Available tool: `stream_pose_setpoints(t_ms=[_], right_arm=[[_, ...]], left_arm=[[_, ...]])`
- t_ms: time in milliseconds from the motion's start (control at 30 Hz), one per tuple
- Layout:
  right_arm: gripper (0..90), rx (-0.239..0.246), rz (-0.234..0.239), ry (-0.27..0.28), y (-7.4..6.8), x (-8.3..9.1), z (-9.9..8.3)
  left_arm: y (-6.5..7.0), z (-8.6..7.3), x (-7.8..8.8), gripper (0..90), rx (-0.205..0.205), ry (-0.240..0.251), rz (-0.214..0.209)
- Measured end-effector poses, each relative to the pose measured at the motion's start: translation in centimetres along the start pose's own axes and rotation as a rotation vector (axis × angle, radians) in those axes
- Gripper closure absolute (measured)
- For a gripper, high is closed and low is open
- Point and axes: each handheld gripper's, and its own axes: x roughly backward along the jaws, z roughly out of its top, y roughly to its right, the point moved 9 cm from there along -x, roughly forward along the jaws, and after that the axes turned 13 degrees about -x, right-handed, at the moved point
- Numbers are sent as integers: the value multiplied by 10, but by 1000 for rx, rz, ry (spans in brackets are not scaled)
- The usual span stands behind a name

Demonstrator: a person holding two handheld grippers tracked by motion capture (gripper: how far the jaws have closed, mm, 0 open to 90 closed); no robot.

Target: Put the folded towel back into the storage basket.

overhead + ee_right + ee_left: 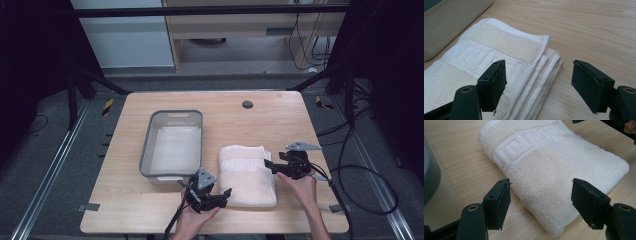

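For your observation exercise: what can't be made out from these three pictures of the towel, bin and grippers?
- Towel's underside: hidden against the table in all three views.
- Bin: cut off by the left edge in the left gripper view, by the top edge in the right gripper view.
- Bin's near wall, high view: partly hidden by the left gripper.
- Dark disc on the table, high view: too small to identify.

From my station I see the wooden tabletop (150, 210) with a small dark round cap (247, 104) set near its far edge. Grey tape tabs (88, 207) mark its near corners. Black cables (372, 175) loop over the grey floor (50, 165) to the right. Beyond the tabletop stands a pale wooden cabinet (240, 25), with more cables hanging beside it.
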Motion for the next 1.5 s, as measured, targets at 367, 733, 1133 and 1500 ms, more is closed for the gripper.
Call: stream_pose_setpoints(t_ms=[367, 733, 1133, 1500], right_arm=[[279, 15, -12, -40, -3, -13, -11], [284, 14, -19, -74, -5, -21, -20], [290, -11, -29, -91, -5, -27, -25], [291, -45, -17, -104, -4, -31, -29]], left_arm=[[1, -9, -13, 255, 46, -26, -20], [7, -9, -22, 209, 64, -39, -64], [12, -16, -34, 202, 52, -95, -81], [12, -20, -40, 203, 89, -119, -112]])
